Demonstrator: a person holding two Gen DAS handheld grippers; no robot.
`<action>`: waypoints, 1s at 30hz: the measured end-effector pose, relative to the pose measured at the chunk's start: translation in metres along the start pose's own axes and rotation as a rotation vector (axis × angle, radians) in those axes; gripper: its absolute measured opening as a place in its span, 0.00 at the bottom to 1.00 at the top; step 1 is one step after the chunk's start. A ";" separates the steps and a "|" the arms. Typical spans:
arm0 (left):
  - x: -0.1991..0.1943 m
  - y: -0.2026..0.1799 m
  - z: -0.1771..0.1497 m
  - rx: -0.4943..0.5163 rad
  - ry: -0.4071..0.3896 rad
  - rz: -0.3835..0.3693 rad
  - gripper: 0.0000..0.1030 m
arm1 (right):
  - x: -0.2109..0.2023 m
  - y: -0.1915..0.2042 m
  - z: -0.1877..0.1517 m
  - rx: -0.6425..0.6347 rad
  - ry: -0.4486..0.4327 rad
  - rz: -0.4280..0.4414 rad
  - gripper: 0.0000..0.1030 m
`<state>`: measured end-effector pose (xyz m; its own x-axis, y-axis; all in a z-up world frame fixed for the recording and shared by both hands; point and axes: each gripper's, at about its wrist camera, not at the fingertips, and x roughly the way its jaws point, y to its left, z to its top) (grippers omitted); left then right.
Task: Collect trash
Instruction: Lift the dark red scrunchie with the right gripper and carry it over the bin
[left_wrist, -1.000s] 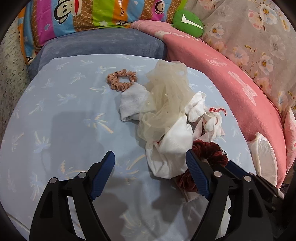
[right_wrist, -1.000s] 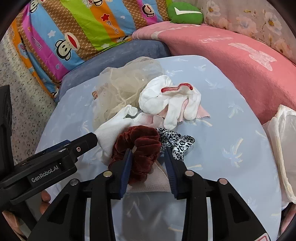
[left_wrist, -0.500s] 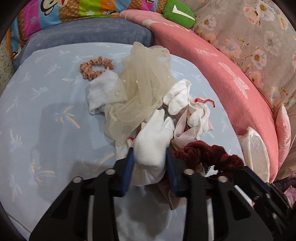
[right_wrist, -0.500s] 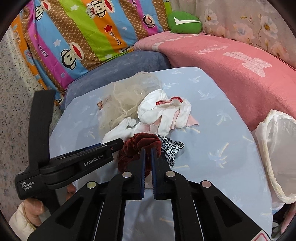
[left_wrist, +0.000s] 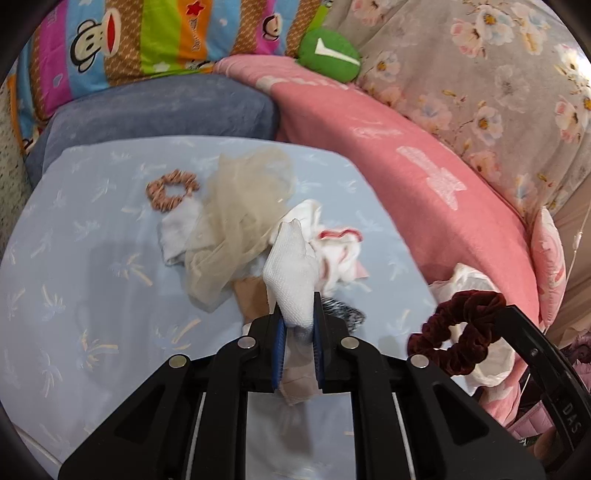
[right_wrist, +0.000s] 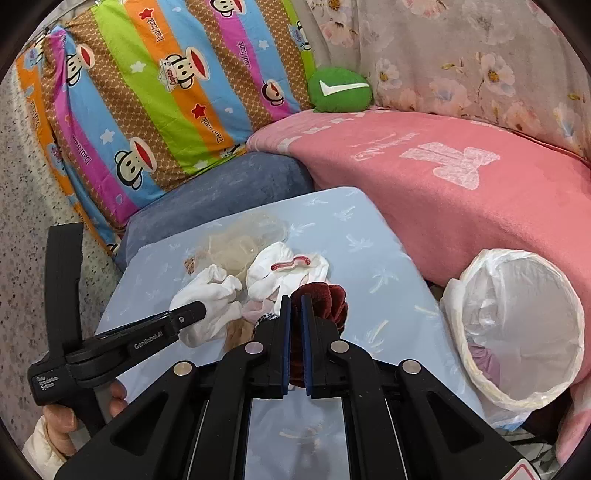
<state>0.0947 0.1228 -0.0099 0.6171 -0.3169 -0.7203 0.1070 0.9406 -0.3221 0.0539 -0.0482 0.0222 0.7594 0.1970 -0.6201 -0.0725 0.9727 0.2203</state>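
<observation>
A pile of small fabric items lies on the light blue cover. My left gripper is closing its jaws on a white cloth, which its pads press and hold raised above the pile. From the right wrist view, the same left gripper grips that white cloth. My right gripper is shut on a dark red velvet scrunchie, held up off the cover. That scrunchie hangs at the right of the left wrist view.
On the cover lie a beige net, a peach scrunchie, white socks with red trim and a leopard-print scrunchie. A bin with a white bag liner stands right of the cover. A pink blanket borders it.
The left gripper went from wide open to clamped on the white cloth and lifted it. The right gripper shut on the dark red scrunchie and raised it off the pile.
</observation>
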 end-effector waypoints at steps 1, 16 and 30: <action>-0.003 -0.005 0.002 0.008 -0.008 -0.006 0.12 | -0.004 -0.003 0.003 0.005 -0.010 -0.004 0.05; -0.018 -0.106 0.002 0.189 -0.052 -0.126 0.12 | -0.059 -0.074 0.004 0.109 -0.083 -0.072 0.01; 0.006 -0.114 -0.034 0.217 0.051 -0.103 0.12 | -0.002 -0.094 -0.060 0.167 0.113 -0.073 0.28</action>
<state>0.0596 0.0098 0.0012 0.5549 -0.4132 -0.7221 0.3360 0.9053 -0.2598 0.0203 -0.1325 -0.0417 0.6805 0.1489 -0.7175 0.0951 0.9529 0.2880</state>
